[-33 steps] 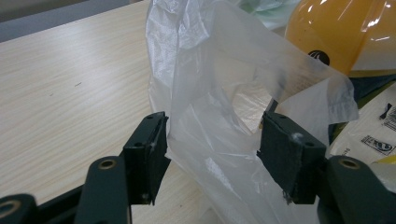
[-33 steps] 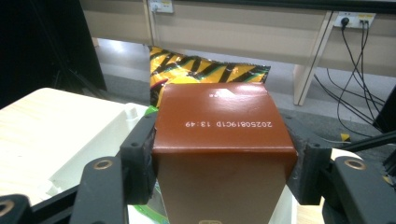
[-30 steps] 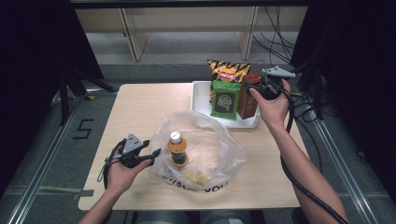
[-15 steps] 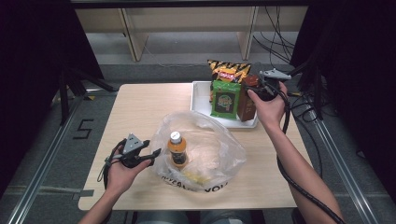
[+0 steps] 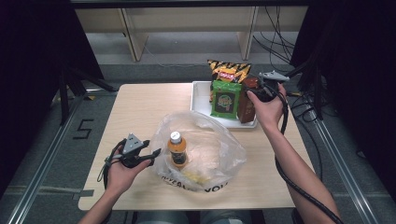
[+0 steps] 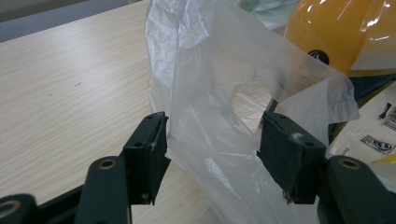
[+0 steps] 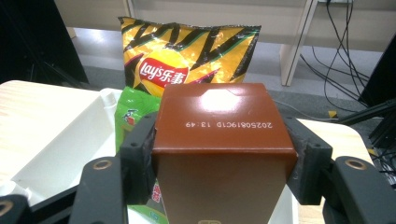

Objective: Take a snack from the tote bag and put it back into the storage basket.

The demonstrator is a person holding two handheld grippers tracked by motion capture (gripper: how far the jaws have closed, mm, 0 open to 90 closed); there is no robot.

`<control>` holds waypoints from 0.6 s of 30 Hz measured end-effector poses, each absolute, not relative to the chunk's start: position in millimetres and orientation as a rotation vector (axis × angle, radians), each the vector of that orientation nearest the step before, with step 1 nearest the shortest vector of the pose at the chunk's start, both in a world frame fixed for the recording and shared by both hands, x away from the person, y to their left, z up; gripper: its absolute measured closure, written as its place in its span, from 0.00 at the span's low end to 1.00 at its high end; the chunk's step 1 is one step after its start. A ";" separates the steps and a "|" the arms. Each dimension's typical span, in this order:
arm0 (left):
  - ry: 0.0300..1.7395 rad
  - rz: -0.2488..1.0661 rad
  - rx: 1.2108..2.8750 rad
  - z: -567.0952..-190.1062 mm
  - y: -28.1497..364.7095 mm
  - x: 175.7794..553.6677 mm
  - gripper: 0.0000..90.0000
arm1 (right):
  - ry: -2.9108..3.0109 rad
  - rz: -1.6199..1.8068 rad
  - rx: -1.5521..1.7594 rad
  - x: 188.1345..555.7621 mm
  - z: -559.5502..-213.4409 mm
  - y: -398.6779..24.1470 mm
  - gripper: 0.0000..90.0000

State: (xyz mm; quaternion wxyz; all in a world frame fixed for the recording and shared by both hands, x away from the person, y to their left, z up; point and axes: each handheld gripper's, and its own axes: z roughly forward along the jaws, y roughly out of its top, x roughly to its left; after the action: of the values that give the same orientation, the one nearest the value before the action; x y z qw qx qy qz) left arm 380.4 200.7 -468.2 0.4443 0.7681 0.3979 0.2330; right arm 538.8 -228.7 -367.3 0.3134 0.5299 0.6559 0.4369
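High view: we see the left tool (image 5: pixel 152 154) at the near-left of the bench (image 5: pixel 140 107), its jaws parted at the rim of the clear plastic bag (image 5: pixel 219 149); the bag lies slumped at the bench's middle with an orange bottle (image 5: pixel 177 149) upright inside; the right tool (image 5: pixel 254 93) is at the brown carton (image 5: pixel 246 105), which stands in the white tray (image 5: pixel 200 100) at the far right beside a green packet (image 5: pixel 224 99) and a crisp bag (image 5: pixel 228 71); the bench's far-left part lies bare.

Left gripper view: we see the left tool (image 6: pixel 212 154) partly open, a crumpled fold of the bag (image 6: pixel 219 116) between the pads; the film touches the left pad; whether the right pad presses it we cannot tell; bare wood lies to the left.

Right gripper view: the right tool (image 7: pixel 224 149) is closed on the carton (image 7: pixel 222 158), a pad on either side; its printed top faces us; the crisp bag (image 7: pixel 187 51) stands behind.
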 end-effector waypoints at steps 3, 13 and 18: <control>0.988 0.576 1.904 -468.3 200.6 380.4 0.45 | 1.734 1.135 1.385 539.8 -369.5 -229.6 0.43; 0.985 0.578 1.905 -468.3 200.9 380.6 0.45 | 1.733 1.113 1.436 542.3 -376.2 -231.4 0.43; 0.986 0.577 1.903 -468.1 200.8 380.4 0.45 | 1.741 1.102 1.444 543.0 -379.6 -230.8 0.43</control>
State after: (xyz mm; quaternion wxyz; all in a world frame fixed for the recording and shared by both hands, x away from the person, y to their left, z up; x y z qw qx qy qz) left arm 380.4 200.8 -468.1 0.4447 0.7679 0.3978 0.2329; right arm 543.0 -230.8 -379.6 0.3080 0.5460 0.6583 0.4167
